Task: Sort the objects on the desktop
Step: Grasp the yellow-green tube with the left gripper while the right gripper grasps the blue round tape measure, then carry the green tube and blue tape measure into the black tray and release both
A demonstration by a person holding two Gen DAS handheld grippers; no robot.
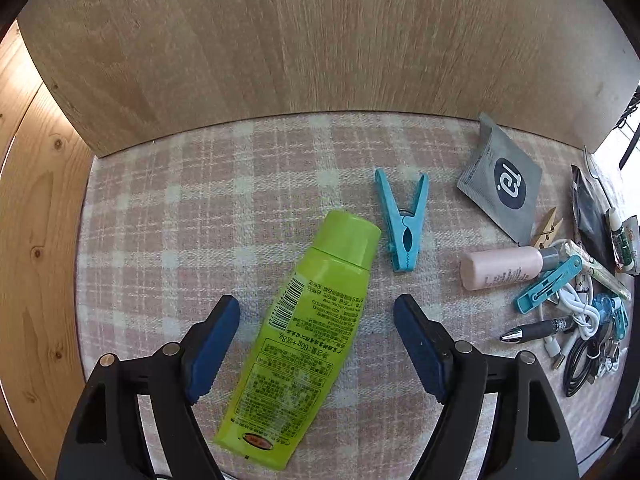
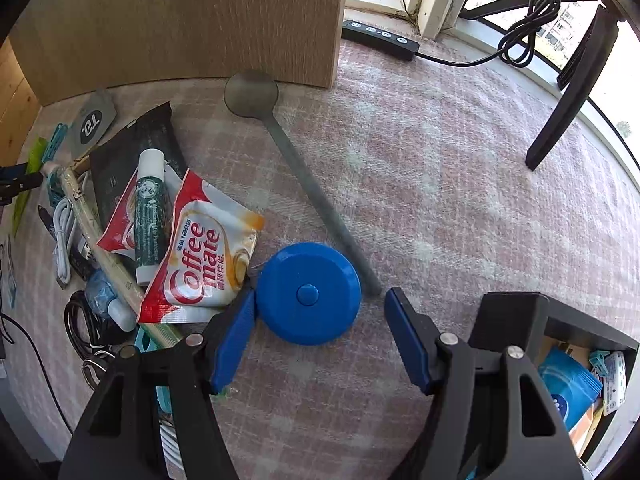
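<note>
A: Nearest the camera, the left gripper point(image 1: 316, 320) is standing with its jaws wide apart, and the green tube point(image 1: 304, 328) is lying flat between them on the checked worktop point(image 1: 160, 208), cap pointing away. Neither pad is touching it.

B: So is it being picked up or set down?

A: Hard to say from this alone. It is lying free beside the blue peg point(image 1: 402, 224), well apart from the clutter of the pink bottle point(image 1: 502, 267), pen point(image 1: 538, 329) and cables on the right, so I am guessing it is being grouped there.

B: And the other side?

A: The right gripper point(image 2: 318, 320) is also standing apart, straddling the blue tape measure point(image 2: 308, 292); one pad is just beside its rim, the other is clear of it. The creamer sachet point(image 2: 200, 264) is lying just beside it.

B: Next move?

A: Probably closing squarely on the round case without snagging the sachet or the spoon point(image 2: 288, 152).
</note>
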